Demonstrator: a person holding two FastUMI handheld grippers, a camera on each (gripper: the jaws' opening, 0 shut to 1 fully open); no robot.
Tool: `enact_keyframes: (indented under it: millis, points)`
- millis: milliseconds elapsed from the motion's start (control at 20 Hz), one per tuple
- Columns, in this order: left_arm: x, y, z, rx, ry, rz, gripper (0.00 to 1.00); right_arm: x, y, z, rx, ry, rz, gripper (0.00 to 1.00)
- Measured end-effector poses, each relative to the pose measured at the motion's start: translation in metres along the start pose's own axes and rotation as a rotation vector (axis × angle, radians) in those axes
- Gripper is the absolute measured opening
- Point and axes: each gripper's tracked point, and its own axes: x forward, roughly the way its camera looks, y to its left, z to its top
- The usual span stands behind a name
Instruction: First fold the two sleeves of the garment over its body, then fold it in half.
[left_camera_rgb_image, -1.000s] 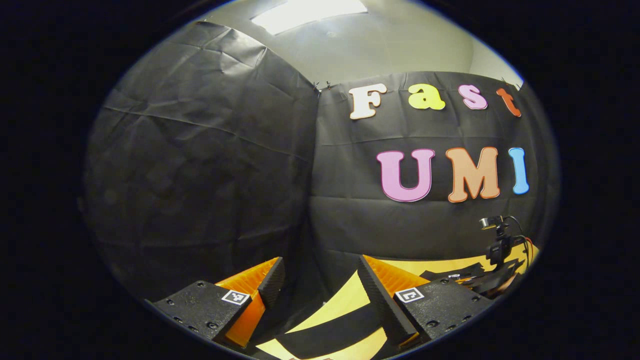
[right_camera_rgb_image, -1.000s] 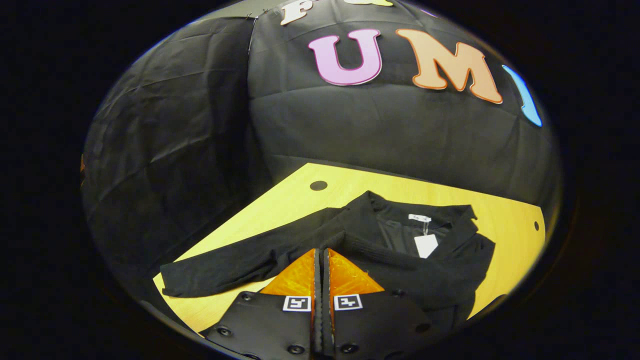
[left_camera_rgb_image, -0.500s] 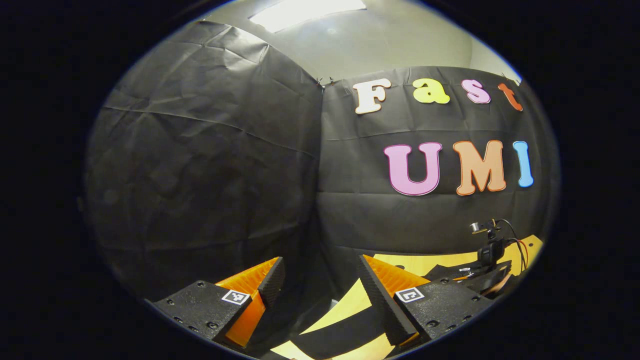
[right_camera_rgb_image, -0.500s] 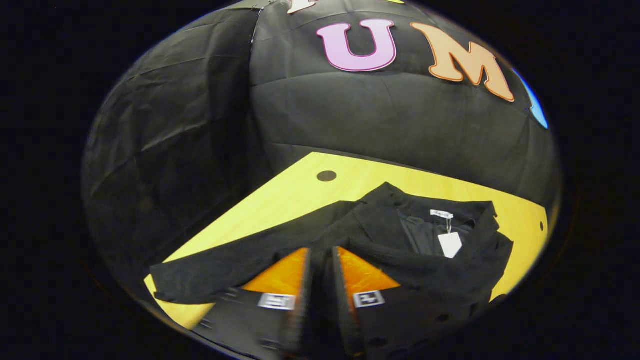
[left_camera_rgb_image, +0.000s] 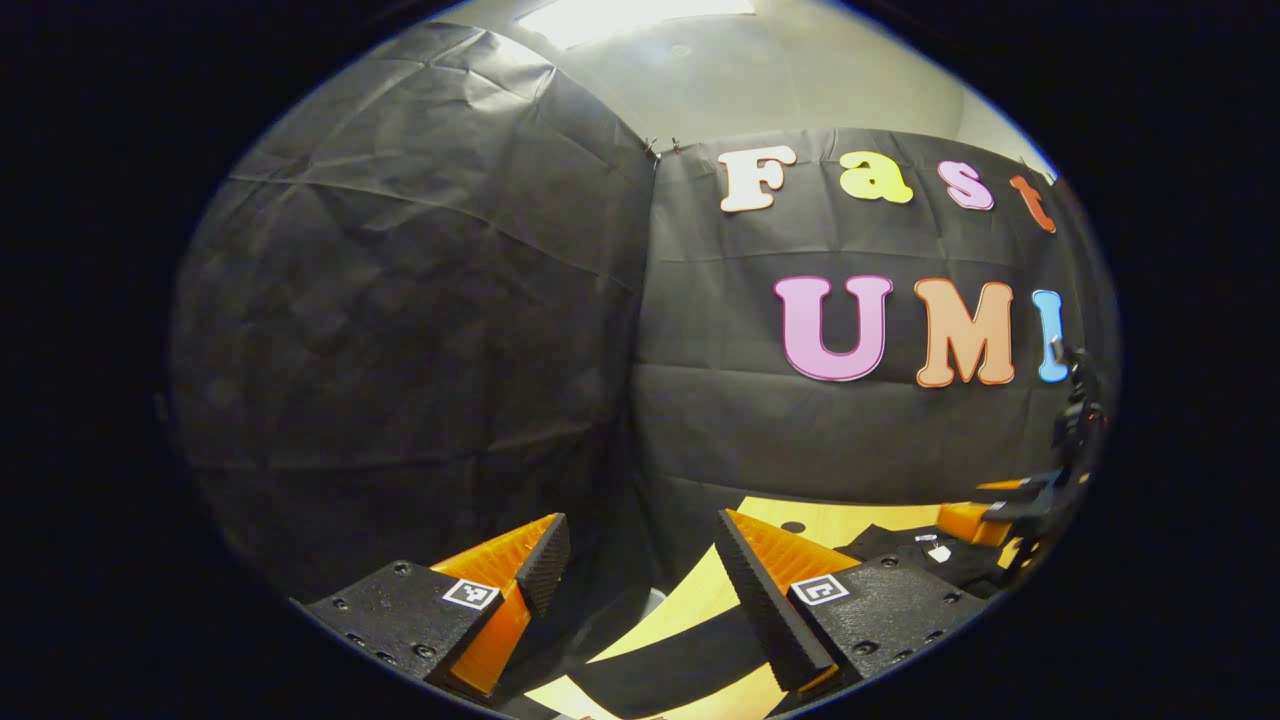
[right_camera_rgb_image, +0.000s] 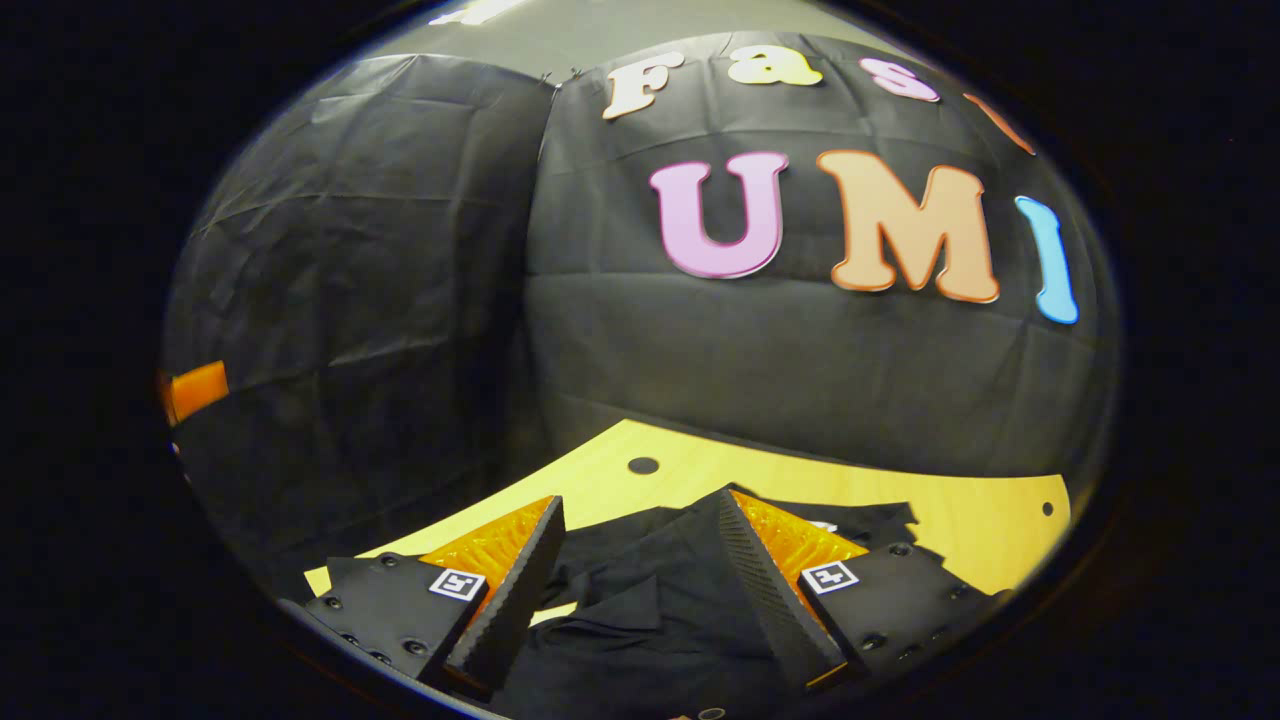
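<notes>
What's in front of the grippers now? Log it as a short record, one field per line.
Left gripper: open, holding nothing, above the table edge.
Right gripper: open, fingers spread above the garment, gripping nothing.
Garment: black, bunched on the table beneath the right gripper.
Sleeve: black strip lying flat across the table under the left gripper.
Table: yellow wood, round hole near the far edge.

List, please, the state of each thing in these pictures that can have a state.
Left tongs: open, holding nothing.
Right tongs: open, above the garment, holding nothing.
Garment: black, lying rumpled on the table, not folded in half.
Left sleeve: stretched out flat on the table.
Table: yellow, partly covered by the garment.
</notes>
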Motion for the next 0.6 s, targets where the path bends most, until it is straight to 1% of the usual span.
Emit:
enact_keyframes:
  millis: [50, 200, 250, 300, 350, 400, 450, 550, 600]
  points:
    - [0.001, 0.003, -0.010, 0.002, 0.017, 0.002, 0.94, -0.012, -0.010, 0.009, 0.010, -0.026, -0.023, 0.96]
    - [0.004, 0.010, -0.044, 0.009, 0.074, 0.003, 0.94, -0.043, -0.042, 0.026, 0.047, -0.081, -0.097, 0.96]
    - [0.005, 0.012, -0.055, 0.010, 0.097, 0.002, 0.94, -0.051, -0.052, 0.031, 0.055, -0.096, -0.124, 0.98]
    - [0.009, 0.013, -0.069, 0.012, 0.122, 0.001, 0.90, -0.061, -0.064, 0.034, 0.060, -0.107, -0.153, 1.00]
    - [0.011, 0.013, -0.082, 0.012, 0.149, 0.000, 0.90, -0.069, -0.074, 0.036, 0.065, -0.116, -0.179, 0.96]
    - [0.012, 0.015, -0.093, 0.012, 0.167, -0.001, 0.94, -0.077, -0.081, 0.037, 0.067, -0.124, -0.203, 0.96]
    - [0.015, 0.015, -0.103, 0.015, 0.186, -0.002, 0.90, -0.084, -0.088, 0.038, 0.068, -0.129, -0.227, 0.97]
    - [0.017, 0.019, -0.131, 0.031, 0.241, -0.004, 0.90, -0.098, -0.099, 0.035, 0.073, -0.126, -0.266, 0.98]
    - [0.017, 0.019, -0.145, 0.030, 0.267, -0.010, 0.94, -0.104, -0.104, 0.030, 0.071, -0.120, -0.283, 0.98]
